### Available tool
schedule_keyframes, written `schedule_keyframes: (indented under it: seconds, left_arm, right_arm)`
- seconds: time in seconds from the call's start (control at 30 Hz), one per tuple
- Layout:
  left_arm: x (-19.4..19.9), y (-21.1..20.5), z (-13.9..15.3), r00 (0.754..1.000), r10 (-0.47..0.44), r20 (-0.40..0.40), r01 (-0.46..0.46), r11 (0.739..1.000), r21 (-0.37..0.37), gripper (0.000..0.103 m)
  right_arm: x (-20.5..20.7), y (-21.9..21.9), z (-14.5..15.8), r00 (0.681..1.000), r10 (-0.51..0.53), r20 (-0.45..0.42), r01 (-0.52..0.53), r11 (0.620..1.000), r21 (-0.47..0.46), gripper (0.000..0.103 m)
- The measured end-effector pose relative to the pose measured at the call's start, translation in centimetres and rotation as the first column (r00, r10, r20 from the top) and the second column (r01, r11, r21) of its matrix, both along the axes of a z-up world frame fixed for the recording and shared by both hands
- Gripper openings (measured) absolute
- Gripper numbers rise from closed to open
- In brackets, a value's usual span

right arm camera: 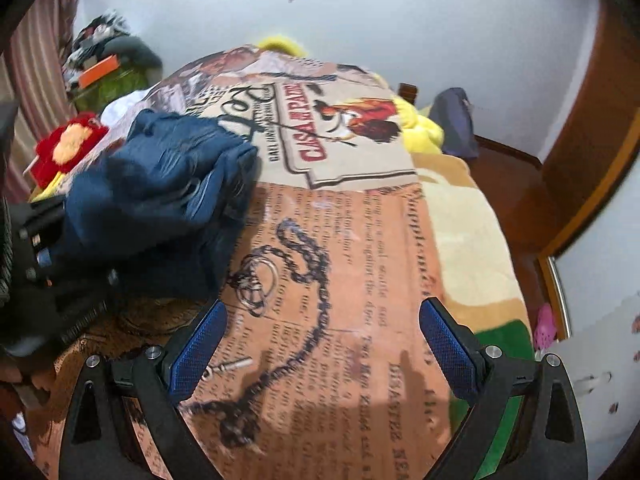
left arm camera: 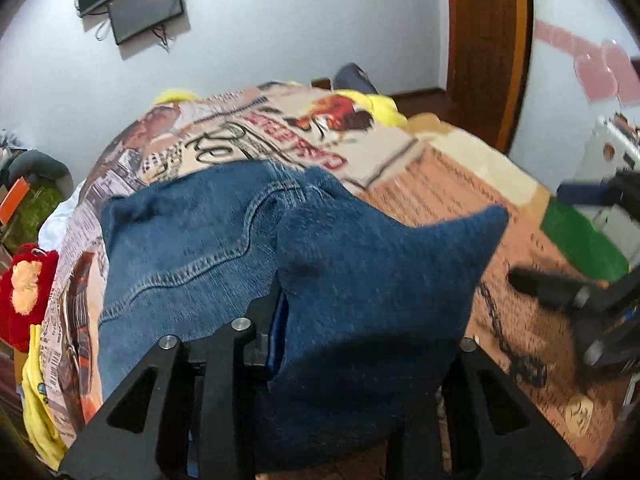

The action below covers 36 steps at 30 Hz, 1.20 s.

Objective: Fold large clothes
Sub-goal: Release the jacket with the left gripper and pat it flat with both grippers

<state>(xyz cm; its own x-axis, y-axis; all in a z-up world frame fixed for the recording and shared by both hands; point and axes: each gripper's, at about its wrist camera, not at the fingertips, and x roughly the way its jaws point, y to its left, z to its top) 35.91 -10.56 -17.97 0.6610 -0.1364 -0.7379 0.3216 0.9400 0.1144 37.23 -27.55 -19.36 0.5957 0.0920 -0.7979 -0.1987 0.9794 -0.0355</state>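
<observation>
1. Your left gripper (left arm camera: 360,320) is clamped on the jeans (left arm camera: 192,248), bunched at the printed blanket's (right arm camera: 360,240) left side.
2. Your right gripper (right arm camera: 320,348) gapes wide, holding nothing, above the blanket.

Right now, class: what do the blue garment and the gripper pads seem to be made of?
Blue garment: denim, likely cotton; faded blue weave with pale double stitching. Pads on the right gripper fingers: probably rubber or plastic; blue, matte, with a fine knurled grid.

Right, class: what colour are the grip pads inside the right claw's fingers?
Blue, with a fine textured surface; the pads show best in the right wrist view.
</observation>
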Motion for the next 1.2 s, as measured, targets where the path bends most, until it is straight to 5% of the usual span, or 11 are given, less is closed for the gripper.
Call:
schedule_keyframes:
  seconds: [0.03, 0.17, 0.43, 0.7, 0.8, 0.93, 1.1, 1.2]
  left_arm:
    - [-0.1, 0.0, 0.1, 1.000, 0.001, -0.013, -0.001, 1.000, -0.008, 0.034]
    - [-0.8, 0.7, 0.7, 0.993, -0.049, -0.105, 0.035, 0.991, -0.128, 0.070]
    - [-3.7, 5.1, 4.9, 0.998, -0.017, -0.064, 0.003, 0.977, -0.212, 0.073]
    - [-5.0, 13.1, 8.5, 0.988, 0.138, 0.065, -0.124, 0.975, -0.185, 0.095]
    - [-4.2, 15.7, 7.7, 0.975, 0.214, 0.053, -0.204, 0.967, -0.151, 0.095]
    - [-2.6, 18.5, 4.2, 0.958, 0.281, -0.059, -0.287, 0.947, -0.143, 0.095]
    - [-2.0, 19.6, -0.4, 0.932, 0.317, -0.178, -0.343, 0.929, -0.138, 0.096]
    - [-2.4, 19.8, -1.6, 0.935, 0.303, -0.182, -0.332, 0.929, -0.162, 0.097]
  right_arm:
    - [-0.2, -0.4, 0.2, 1.000, -0.011, 0.002, 0.011, 1.000, 0.001, 0.096]
    - [-0.9, -1.7, 1.2, 0.999, -0.042, 0.014, 0.042, 0.999, 0.006, 0.096]
    - [-1.7, -0.8, 4.3, 0.997, 0.001, 0.072, -0.006, 0.998, 0.070, 0.096]
    - [-0.2, 4.5, 6.5, 0.985, 0.120, 0.121, -0.144, 0.966, 0.213, 0.096]
    - [1.1, 7.1, 6.1, 0.983, 0.156, 0.097, -0.176, 0.950, 0.256, 0.096]
    - [3.4, 10.5, 3.8, 0.975, 0.220, 0.011, -0.214, 0.935, 0.281, 0.096]
    - [6.2, 12.5, -0.1, 0.950, 0.272, -0.150, -0.229, 0.939, 0.257, 0.096]
    - [7.2, 12.0, -1.8, 0.948, 0.262, -0.181, -0.231, 0.957, 0.178, 0.096]
